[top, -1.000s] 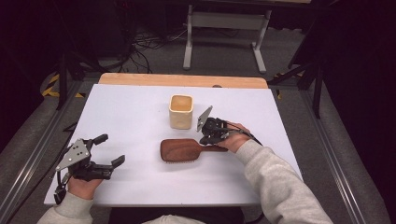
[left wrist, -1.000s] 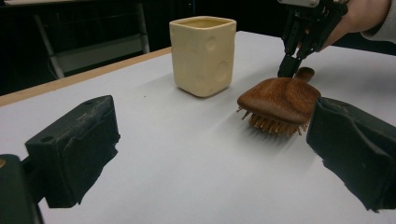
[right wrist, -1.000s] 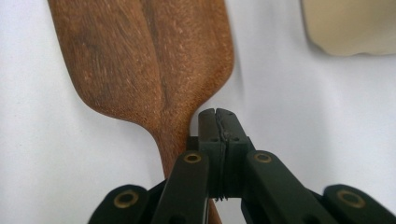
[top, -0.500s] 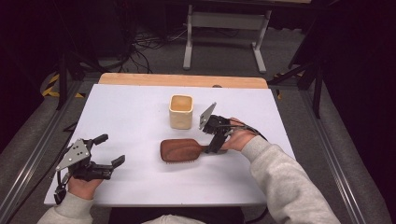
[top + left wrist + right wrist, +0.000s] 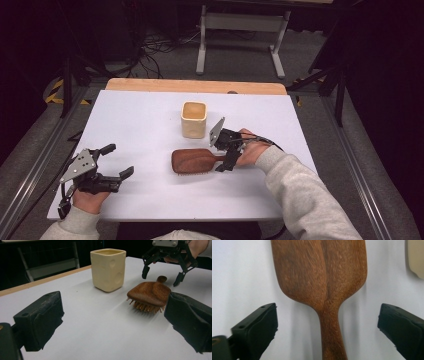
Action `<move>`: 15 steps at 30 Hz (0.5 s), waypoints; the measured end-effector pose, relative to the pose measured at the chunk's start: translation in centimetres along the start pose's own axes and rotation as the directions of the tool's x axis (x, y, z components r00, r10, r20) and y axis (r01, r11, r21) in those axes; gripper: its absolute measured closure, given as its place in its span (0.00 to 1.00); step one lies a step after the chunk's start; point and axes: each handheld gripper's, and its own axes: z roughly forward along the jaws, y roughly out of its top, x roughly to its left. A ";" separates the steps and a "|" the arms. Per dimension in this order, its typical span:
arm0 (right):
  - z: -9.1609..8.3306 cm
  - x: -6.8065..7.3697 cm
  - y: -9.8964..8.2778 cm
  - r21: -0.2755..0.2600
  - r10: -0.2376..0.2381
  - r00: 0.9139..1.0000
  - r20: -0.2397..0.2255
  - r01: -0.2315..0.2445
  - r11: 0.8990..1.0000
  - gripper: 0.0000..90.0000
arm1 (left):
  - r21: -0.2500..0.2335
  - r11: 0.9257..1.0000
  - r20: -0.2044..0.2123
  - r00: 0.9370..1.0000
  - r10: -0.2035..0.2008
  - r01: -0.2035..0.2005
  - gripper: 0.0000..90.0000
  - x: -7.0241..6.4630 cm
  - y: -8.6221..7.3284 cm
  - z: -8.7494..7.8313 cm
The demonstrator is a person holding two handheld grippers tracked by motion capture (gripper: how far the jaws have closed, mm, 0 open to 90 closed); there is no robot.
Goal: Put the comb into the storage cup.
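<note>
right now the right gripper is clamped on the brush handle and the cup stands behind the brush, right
Not quite. The right gripper is not clamped: its jaws have just been opening and stand wide on either side of the brush handle, clear of it, as the right gripper view shows. The cup does stand behind the brush.

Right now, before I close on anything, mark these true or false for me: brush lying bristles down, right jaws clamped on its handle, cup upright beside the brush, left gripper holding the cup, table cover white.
1. The wooden hairbrush lies bristles down on the table. True.
2. The right gripper is clamped on the brush handle. False: its jaws have just been opening and now stand wide on either side of the handle, not touching it.
3. The cream cup stands upright, apart from the brush. True.
4. The left gripper holds the cup. False: it is open and empty, near the table's front left corner.
5. The white table cover is white. True.
</note>
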 end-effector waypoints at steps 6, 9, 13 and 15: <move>0.7 -0.2 0.1 0.060 -0.036 0.999 -0.014 0.037 0.998 0.30 | 0.001 1.000 -0.001 1.000 0.000 0.000 0.04 0.0 0.0 0.0; 1.1 -0.3 0.3 0.091 -0.046 0.998 -0.033 0.049 0.995 0.43 | 0.001 1.000 -0.001 1.000 0.001 -0.001 0.04 0.0 0.0 0.0; 1.2 -0.4 0.5 0.097 -0.070 0.997 -0.027 0.072 0.993 0.58 | 0.001 1.000 -0.001 1.000 -0.003 0.003 0.04 0.0 0.0 0.0; 1.2 -0.4 0.6 0.095 -0.073 0.997 -0.020 0.074 0.993 0.62 | 0.000 1.000 0.001 1.000 0.001 -0.001 0.04 0.0 0.0 0.0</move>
